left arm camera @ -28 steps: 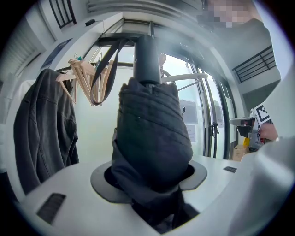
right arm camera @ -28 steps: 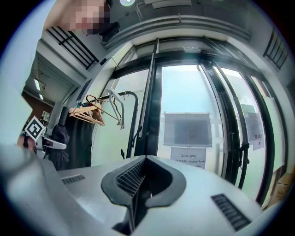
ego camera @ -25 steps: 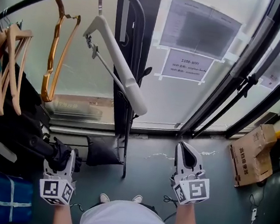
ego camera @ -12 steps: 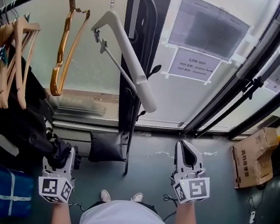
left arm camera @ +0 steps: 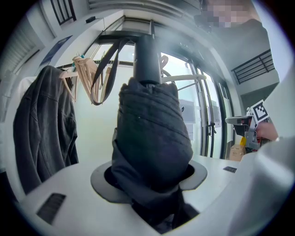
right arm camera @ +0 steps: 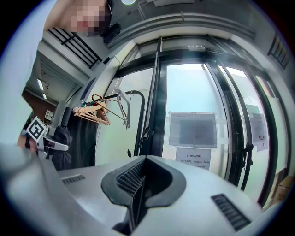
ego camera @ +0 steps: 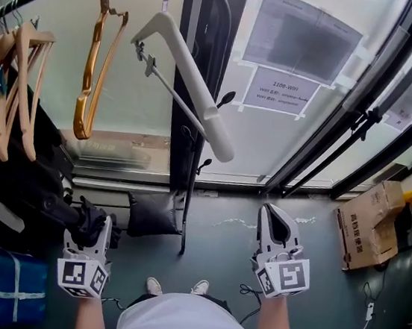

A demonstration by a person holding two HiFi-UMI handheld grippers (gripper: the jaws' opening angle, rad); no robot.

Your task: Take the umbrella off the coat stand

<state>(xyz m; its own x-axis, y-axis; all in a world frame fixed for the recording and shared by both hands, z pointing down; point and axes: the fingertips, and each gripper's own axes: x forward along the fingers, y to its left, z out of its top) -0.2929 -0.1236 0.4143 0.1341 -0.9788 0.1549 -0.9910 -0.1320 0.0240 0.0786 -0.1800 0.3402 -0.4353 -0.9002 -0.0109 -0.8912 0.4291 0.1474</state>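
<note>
Glass doors (ego camera: 325, 115) back the coat stand (ego camera: 206, 62). Left gripper (ego camera: 91, 234) clamps the folded black umbrella (ego camera: 78, 217), which extends toward 10 o'clock from its jaws. Right gripper (ego camera: 279, 224), at 3 o'clock, is closed and empty.

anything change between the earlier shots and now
Nothing visibly changed. The left gripper stays shut on the folded black umbrella, low beside the dark coat. The right gripper stays shut and empty. The white hanger only seems to shift because the head view moved slightly.
</note>
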